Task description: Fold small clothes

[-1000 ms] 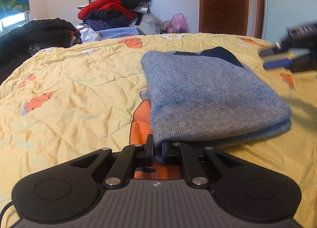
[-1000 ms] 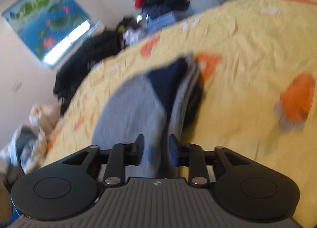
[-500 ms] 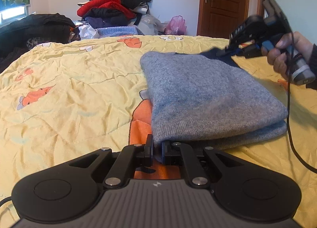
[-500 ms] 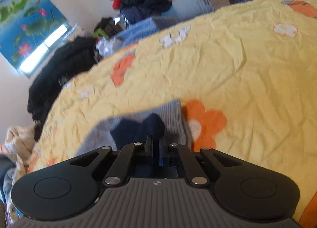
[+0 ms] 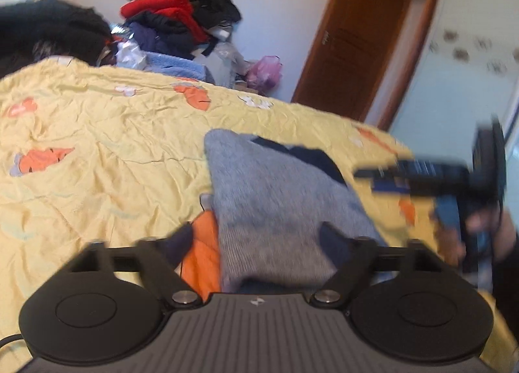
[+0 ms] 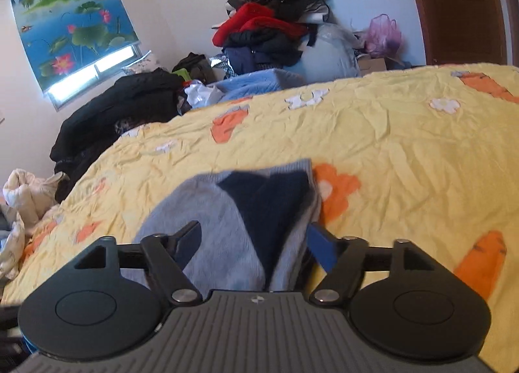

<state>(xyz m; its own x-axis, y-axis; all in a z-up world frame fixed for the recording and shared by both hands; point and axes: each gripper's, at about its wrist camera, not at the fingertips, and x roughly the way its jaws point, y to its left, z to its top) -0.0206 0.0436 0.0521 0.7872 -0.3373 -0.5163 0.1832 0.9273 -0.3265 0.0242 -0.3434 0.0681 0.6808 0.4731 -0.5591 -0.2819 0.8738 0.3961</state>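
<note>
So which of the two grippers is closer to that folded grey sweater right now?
Left, I'd say. The left gripper hangs open right over the near end of the grey sweater, fingers either side. The right gripper hovers off its far edge, open too.

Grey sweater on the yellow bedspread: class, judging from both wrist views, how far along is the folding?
Done: the grey sweater lies folded in layers on the yellow bedspread, navy panel on top. In hand: nothing; the left gripper and right gripper are both open around its edges. Left: the heap of clothes beyond the bed looks unfolded.
</note>
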